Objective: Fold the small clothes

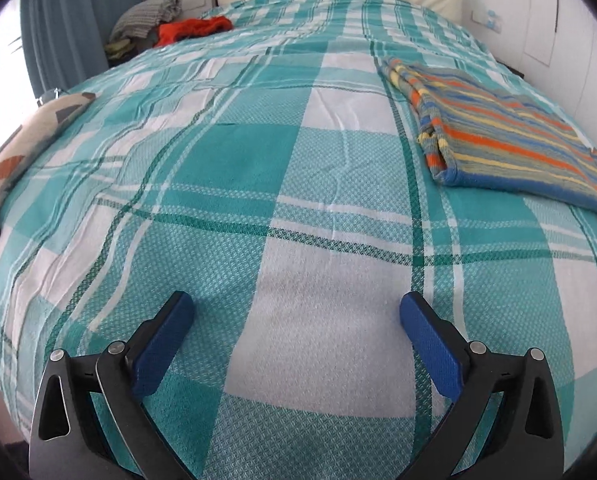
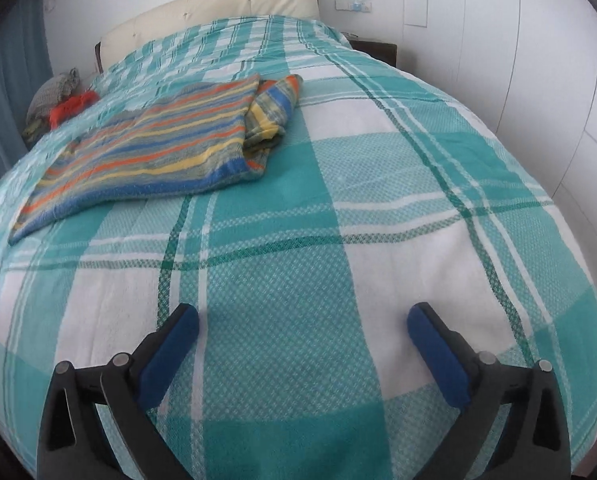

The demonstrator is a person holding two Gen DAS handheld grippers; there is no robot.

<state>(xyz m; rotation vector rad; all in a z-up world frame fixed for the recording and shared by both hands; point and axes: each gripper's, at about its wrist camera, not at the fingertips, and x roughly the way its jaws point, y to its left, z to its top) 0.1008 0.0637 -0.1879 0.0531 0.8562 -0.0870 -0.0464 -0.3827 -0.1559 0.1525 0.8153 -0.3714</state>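
Observation:
A striped garment [image 1: 510, 140] in orange, blue, yellow and grey lies folded flat on the teal plaid bedspread [image 1: 234, 160]. In the right wrist view the striped garment [image 2: 150, 148] sits at the upper left, a sleeve bunched at its right side. My left gripper [image 1: 297, 308] is open over bare bedspread, well short and left of the garment, with nothing between its blue pads [image 1: 430, 348]. My right gripper [image 2: 303, 318] is open too, over the bedspread [image 2: 358, 208], nearer than the garment and to its right, and holds nothing.
A pile of clothes [image 1: 158, 24] with an orange piece [image 1: 194, 28] lies at the bed's far left corner. A patterned cushion [image 1: 30, 140] rests on the left edge. A cream headboard [image 2: 218, 12] and white wall panels [image 2: 538, 80] border the bed.

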